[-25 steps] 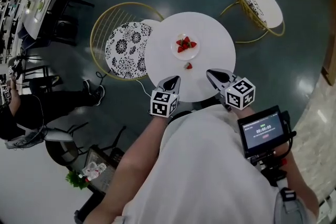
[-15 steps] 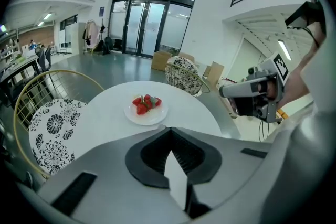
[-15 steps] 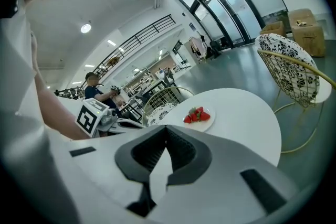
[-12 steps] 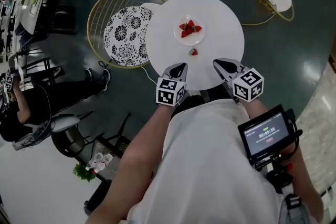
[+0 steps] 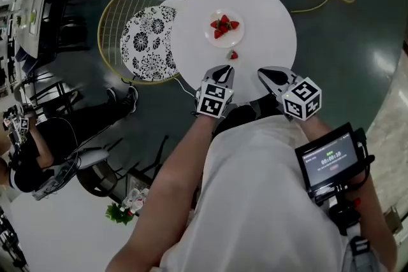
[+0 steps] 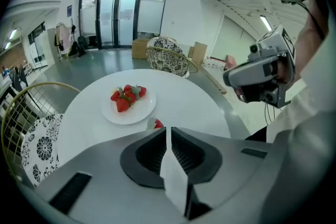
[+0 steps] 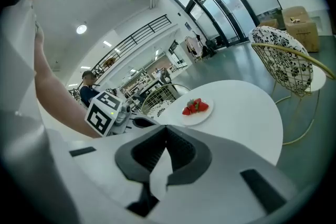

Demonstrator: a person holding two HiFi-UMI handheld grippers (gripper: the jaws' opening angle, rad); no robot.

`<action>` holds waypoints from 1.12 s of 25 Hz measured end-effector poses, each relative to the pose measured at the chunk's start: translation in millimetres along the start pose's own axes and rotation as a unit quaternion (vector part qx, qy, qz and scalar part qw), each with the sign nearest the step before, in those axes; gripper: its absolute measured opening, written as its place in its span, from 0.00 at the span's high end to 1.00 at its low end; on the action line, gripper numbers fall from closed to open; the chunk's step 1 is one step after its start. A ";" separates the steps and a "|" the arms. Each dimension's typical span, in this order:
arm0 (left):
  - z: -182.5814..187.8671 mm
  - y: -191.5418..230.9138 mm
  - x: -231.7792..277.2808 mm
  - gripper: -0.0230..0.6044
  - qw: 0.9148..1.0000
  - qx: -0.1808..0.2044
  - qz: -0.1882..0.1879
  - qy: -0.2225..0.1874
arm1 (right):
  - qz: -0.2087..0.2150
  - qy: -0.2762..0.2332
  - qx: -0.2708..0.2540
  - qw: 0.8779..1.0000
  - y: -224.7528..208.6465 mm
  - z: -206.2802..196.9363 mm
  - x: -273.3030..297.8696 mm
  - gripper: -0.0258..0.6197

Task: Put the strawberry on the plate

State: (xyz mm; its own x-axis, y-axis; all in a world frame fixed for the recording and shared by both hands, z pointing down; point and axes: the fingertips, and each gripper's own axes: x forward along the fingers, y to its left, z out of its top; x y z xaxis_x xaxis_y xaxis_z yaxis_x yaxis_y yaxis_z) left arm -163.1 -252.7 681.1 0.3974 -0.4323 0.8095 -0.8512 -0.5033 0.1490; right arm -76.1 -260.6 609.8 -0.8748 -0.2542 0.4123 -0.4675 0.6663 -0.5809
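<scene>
Your left gripper [image 5: 222, 70] has advanced toward loose strawberry [image 5: 234, 55], now near it; tongs pressed together, empty, so spread them before grab; right gripper [image 5: 266, 75] also closed, empty, at table [image 5: 271, 19] edge; strawberry lies on table just beside plate [image 5: 224, 42]; left gripper view shows it peeking past jaw tips; right gripper view hides it.

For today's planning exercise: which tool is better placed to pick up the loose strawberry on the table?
Left. The left tool points straight at the strawberry, just short of it; the right tool sits farther off.
</scene>
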 end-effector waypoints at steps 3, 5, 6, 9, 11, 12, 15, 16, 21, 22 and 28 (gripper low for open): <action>0.7 6.4 8.3 0.95 1.000 0.010 0.003 0.013 | -0.006 -0.005 0.000 1.000 -3.7 3.3 -0.7 0.95; -1.9 10.2 15.2 0.87 1.000 0.016 0.005 0.022 | -0.011 -0.010 0.003 1.000 -7.3 5.3 -2.4 0.95; -3.3 12.2 18.8 0.87 0.999 0.019 0.007 0.025 | -0.014 -0.012 0.005 1.000 -9.2 5.4 -3.4 0.95; -3.1 18.3 27.0 0.87 0.999 0.030 0.018 0.030 | -0.024 -0.016 0.012 1.000 -15.2 2.1 -7.3 0.95; -2.8 19.9 31.9 0.82 0.998 0.037 0.022 0.039 | -0.032 -0.020 0.018 0.999 -18.5 -1.1 -11.6 0.95; -3.1 20.2 34.8 0.81 0.998 0.041 0.021 0.045 | -0.037 -0.021 0.021 0.999 -20.1 -2.5 -14.1 0.95; -3.5 22.0 43.5 0.78 0.996 0.055 0.017 0.062 | -0.049 -0.026 0.031 0.998 -24.9 -6.5 -20.0 0.95; -3.8 23.1 46.6 0.78 0.996 0.061 0.016 0.067 | -0.053 -0.028 0.035 0.998 -26.8 -7.9 -21.2 0.95; -9.5 31.7 58.8 0.78 0.992 0.072 0.026 0.097 | -0.069 -0.035 0.043 0.996 -34.1 -9.4 -28.5 0.95; -10.2 32.7 59.1 0.78 0.992 0.072 0.028 0.100 | -0.072 -0.036 0.044 0.996 -34.4 -9.0 -29.8 0.95; -3.9 30.8 59.5 0.79 0.994 0.064 0.019 0.090 | -0.079 -0.040 0.048 0.995 -38.1 -6.6 -31.4 0.95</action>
State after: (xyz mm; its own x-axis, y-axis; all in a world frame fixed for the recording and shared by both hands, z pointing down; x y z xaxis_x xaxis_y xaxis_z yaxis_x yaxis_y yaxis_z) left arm -167.0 -291.1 736.1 0.2889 -0.3174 0.9032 -0.8086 -0.5860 0.0527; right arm -29.9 -273.4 623.6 -0.7952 -0.4081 0.4483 -0.6062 0.5447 -0.5794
